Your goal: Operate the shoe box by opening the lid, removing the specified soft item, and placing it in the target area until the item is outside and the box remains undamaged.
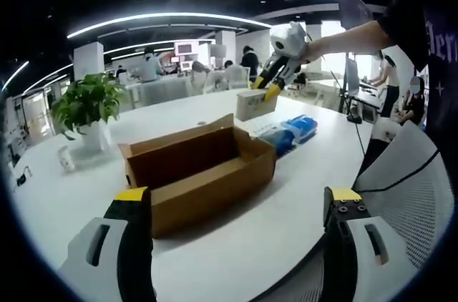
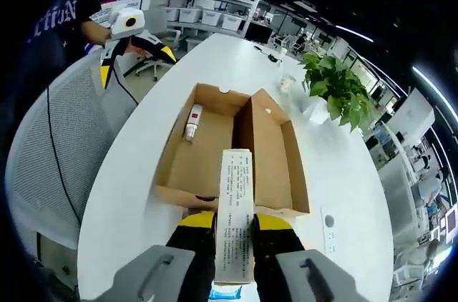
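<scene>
Left gripper view: potted plant (image 1: 87, 105) stands at the left on the white table (image 1: 236, 241), a small clear cup (image 1: 66, 159) just beside its pot. Centre — the open cardboard shoe box (image 1: 197, 173) sits on the table, lid swung back, inside mostly hidden from this low angle. The left claw (image 1: 236, 205) is open, yellow-tipped jaws set wide apart at the bottom, gripping nothing, box between and beyond them. Behind the box lies a blue-and-white packet (image 1: 295, 132) on the table. Above that the right claw (image 1: 268, 90) hangs in the air, closed on a small white carton (image 1: 255, 104) — the item is out of the box, held clear above the table surface. Mesh chair back (image 1: 404, 180) at the far right; people at desks in the background. Right gripper view: left claw (image 2: 132, 46) at upper left, near the table edge, held by a hand. The shoe box (image 2: 236, 155) from above, lid open flat next to the tray; a small white tube-like thing (image 2: 192, 122) with a red mark lies inside the left half. Right claw (image 2: 234, 227) pinches the white carton (image 2: 235, 212), printed text facing the camera, over the near edge of the box. Plant (image 2: 336, 87) at upper right.
</scene>
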